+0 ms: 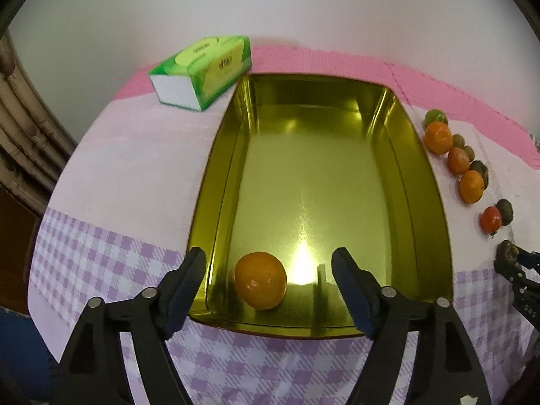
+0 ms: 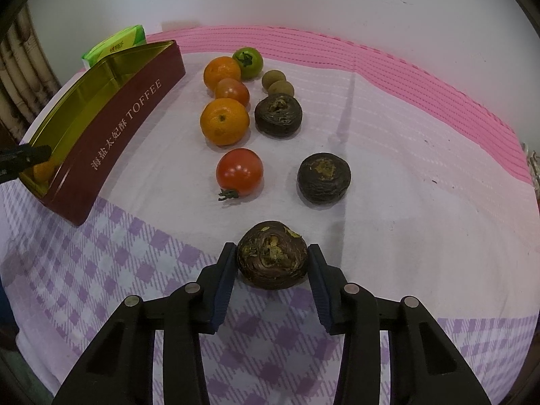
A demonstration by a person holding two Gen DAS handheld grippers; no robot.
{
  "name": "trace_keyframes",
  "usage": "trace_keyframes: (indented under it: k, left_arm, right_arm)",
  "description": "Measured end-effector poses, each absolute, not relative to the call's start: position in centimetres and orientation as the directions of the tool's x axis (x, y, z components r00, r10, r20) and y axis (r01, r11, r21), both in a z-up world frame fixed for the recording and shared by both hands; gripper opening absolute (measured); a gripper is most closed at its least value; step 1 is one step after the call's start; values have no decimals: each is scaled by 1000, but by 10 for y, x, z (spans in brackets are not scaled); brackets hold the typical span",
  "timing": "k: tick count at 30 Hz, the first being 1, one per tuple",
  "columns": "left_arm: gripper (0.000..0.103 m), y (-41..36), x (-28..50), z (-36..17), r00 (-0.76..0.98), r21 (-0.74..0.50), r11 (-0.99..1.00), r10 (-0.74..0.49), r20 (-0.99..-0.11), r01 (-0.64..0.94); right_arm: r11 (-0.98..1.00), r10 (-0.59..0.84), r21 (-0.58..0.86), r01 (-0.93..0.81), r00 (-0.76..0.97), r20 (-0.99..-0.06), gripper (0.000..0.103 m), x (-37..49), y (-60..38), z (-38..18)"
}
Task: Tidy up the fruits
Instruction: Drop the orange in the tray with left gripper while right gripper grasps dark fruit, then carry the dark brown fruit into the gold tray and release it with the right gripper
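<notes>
Nearest the right wrist camera, the right gripper (image 2: 272,263) stands clamped on a dark brown water chestnut (image 2: 272,259), both pads against its sides, over the checked tablecloth (image 2: 141,270) near the table's front edge. Left gripper (image 1: 268,270): jaws spread apart, nothing between the pads, poised above the near end of the gold-lined toffee tin (image 1: 435,209). One orange (image 1: 260,280) lies inside the tin at its near left corner. Right of the tin lie two oranges (image 2: 224,121), tomatoes (image 2: 239,171), two more water chestnuts (image 2: 323,178) and two small brown fruits (image 2: 277,84). A green tissue pack (image 1: 202,71) sits beside the tin's far left corner.
</notes>
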State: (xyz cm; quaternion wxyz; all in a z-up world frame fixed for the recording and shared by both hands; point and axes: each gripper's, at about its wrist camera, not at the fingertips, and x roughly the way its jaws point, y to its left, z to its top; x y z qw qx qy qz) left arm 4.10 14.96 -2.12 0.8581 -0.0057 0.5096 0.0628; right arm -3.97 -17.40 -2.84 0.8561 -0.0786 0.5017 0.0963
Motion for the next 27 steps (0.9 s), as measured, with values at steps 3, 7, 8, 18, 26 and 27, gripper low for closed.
trace_keyframes:
  k: [3,7,8,18,26,27]
  left_arm:
    - [80,149,36,-13,497,42,993,91,-863,-108]
    - [83,153,30,-2,526,51,990,112,-843,-129]
    - [84,155,29,0,532,54,990,118,-839,-134]
    - [93,174,25,4,543,57,981,151,-826,-185]
    - [101,193,21,11,550,54,968,184,-815,-243]
    - [102,197,20,11,550,51,967,186,-814,-251]
  right_arm:
    - [970,81,-41,-240,477,-875,42,-40,-173,-28]
    - [972,75,-45,-231,487,-870,42,-39,-170,-23]
    - [973,76,-43,-227,491,-868,42,-39,-169,-22]
    - [960,145,-12,-279,533,-833,42,-31,-135,15]
    - [918,250,25,-396,527,-812,42,-15,-67,37]
    - [911,262,28,-412,523,-811,42,-14,-57,37]
